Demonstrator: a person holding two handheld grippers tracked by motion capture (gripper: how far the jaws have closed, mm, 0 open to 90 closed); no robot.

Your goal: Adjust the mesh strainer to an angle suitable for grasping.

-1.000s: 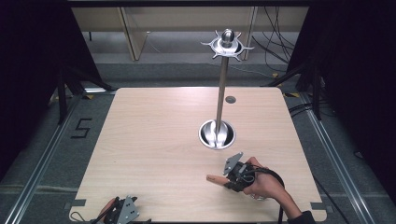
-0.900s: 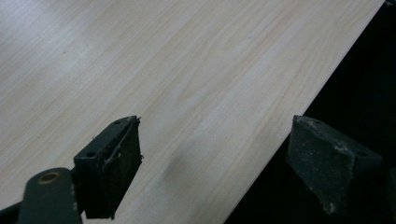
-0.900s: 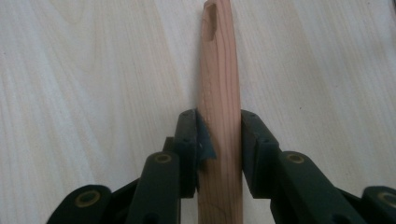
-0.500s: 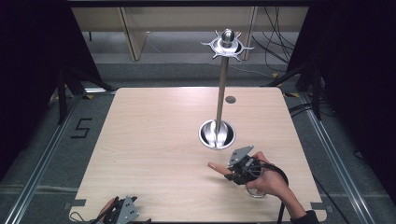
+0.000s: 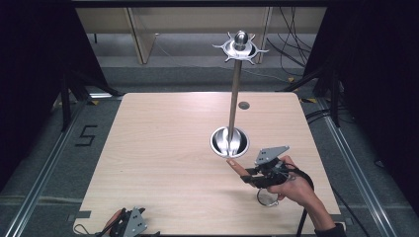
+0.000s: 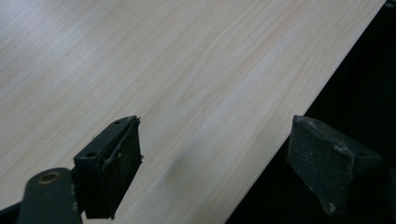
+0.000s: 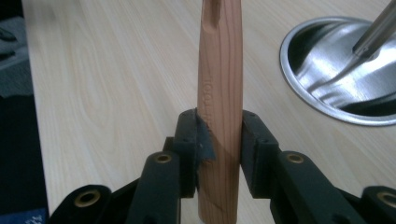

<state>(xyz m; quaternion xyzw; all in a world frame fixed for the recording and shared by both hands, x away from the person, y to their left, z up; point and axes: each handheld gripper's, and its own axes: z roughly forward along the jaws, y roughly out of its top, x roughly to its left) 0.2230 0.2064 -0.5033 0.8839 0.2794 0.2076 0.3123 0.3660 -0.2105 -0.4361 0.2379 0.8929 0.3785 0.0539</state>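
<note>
The right claw (image 7: 218, 140) is clamped on a wooden stick (image 7: 220, 93) near the tabletop's (image 5: 163, 148) right edge, beside a metal stand base (image 5: 230, 141). The left claw (image 6: 215, 163) (at the near edge) stands apart, holding nothing.

A slim wooden handle (image 7: 219, 107) (reddish-brown, with visible grain and faint stamped lettering) is sitting clamped between the pads of the right tongs (image 7: 218, 140). It is hovering above the near right part of the table (image 5: 163, 148), its tip pointing far-left, just beside the round steel base (image 5: 229, 141) of the stand.
</note>
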